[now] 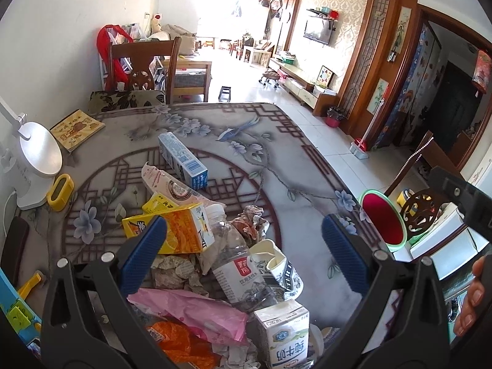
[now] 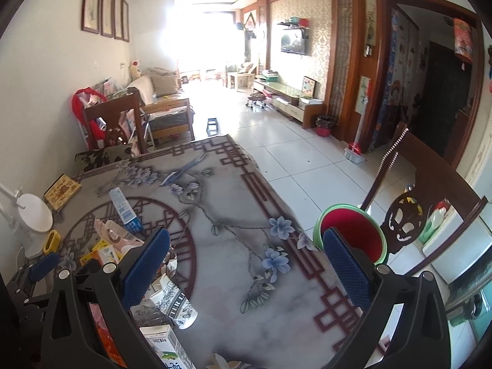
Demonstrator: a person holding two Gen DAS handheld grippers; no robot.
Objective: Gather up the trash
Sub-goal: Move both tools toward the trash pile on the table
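A pile of trash lies on the floral-cloth table: a clear plastic bottle, an orange juice carton, a crushed paper cup, a white milk carton, a pink bag and a blue-white box. My left gripper is open, hovering over the bottle and cup. My right gripper is open and empty over bare cloth, right of the paper cup and milk carton. A red bin with a green rim stands beside the table's right edge; it also shows in the right wrist view.
A white desk lamp, a yellow object and a yellow book sit at the table's left. Wooden chairs stand at the far end and at the right. Tiled floor lies beyond.
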